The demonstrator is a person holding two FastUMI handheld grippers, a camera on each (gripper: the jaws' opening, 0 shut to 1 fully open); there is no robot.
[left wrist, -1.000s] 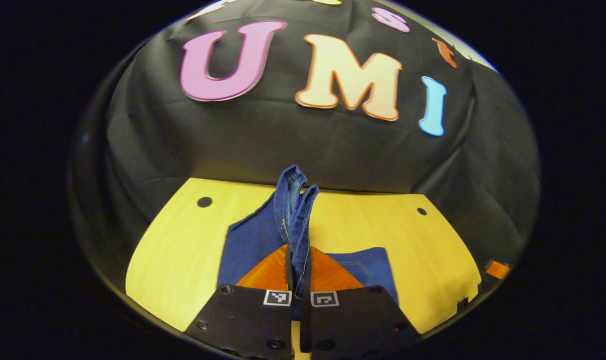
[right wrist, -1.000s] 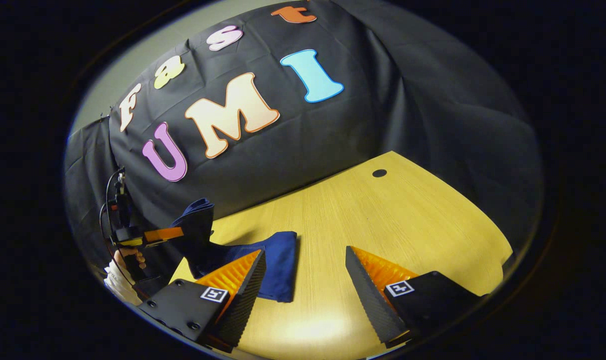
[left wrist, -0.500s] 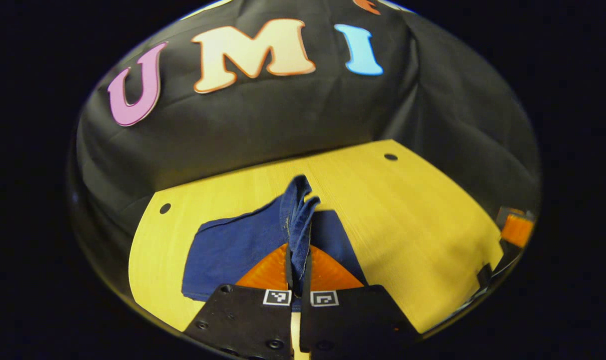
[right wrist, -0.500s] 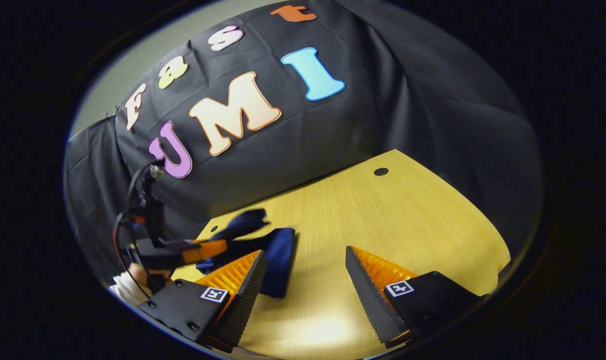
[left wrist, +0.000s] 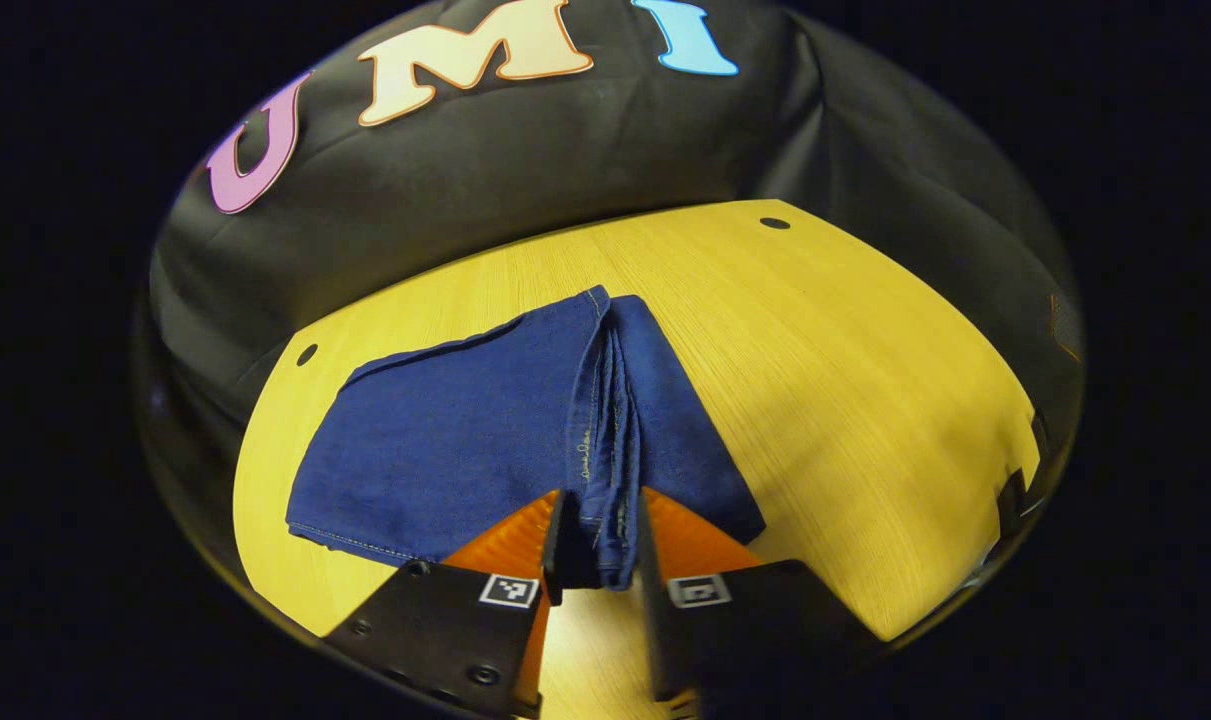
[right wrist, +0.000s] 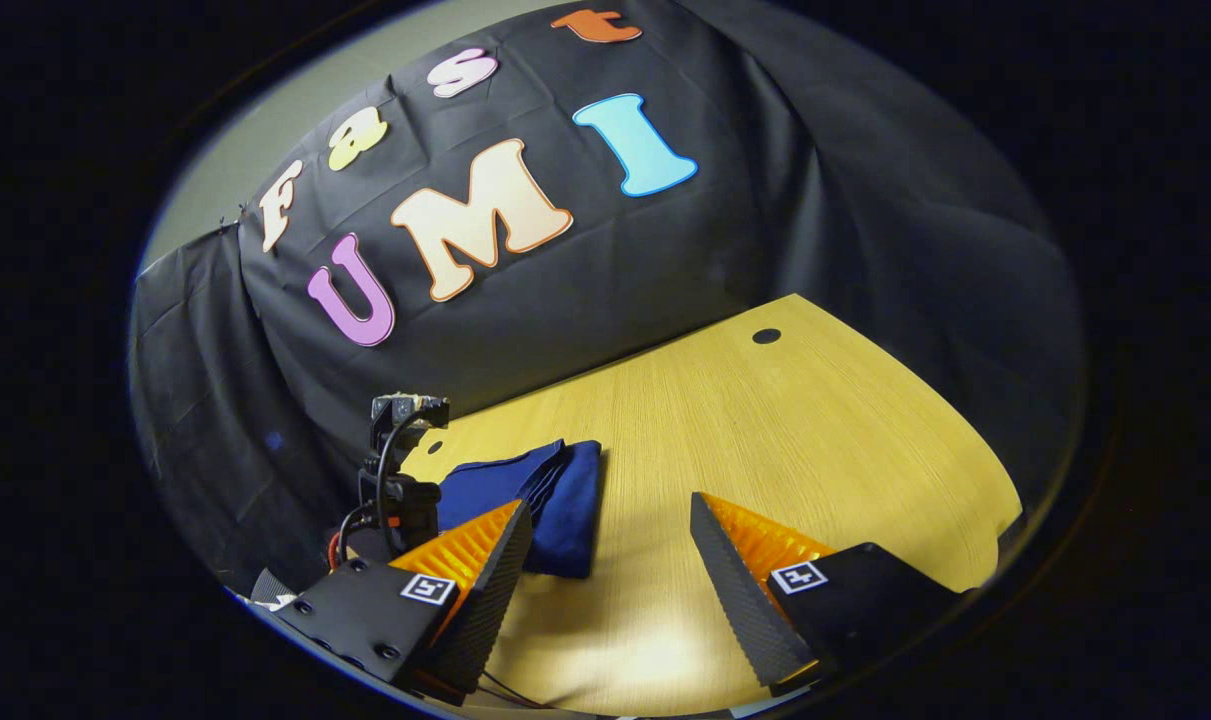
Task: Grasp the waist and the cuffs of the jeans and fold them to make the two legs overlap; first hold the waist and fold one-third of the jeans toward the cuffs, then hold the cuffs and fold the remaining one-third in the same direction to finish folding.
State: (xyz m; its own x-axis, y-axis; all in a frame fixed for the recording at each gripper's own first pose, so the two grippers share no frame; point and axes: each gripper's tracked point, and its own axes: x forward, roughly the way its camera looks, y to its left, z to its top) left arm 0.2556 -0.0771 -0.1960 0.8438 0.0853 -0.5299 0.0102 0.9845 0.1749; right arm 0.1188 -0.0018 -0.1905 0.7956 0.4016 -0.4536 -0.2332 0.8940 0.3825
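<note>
The folded blue jeans (left wrist: 445,440) lie flat on the yellow wooden table (left wrist: 825,340), a thick stack of folded edges running down the middle. My left gripper (left wrist: 600,497) sits low at the near end of that stack. Its jaws stand slightly apart, and the folded edge lies loosely between them. In the right gripper view the jeans (right wrist: 555,495) rest at the table's left side, with the left gripper (right wrist: 401,490) and its cables just beside them. My right gripper (right wrist: 610,555) hovers open over bare table (right wrist: 785,420) to the right of the jeans, holding nothing.
Black cloth walls close in the table at the back and on both sides. Small round holes (left wrist: 774,223) (left wrist: 307,354) mark the table's far corners. Bare wood stretches to the right of the jeans.
My left gripper carried the lifted denim edge down and across and laid it flat on the jeans. Its fingers have since spread apart. The right gripper stayed still and open.
</note>
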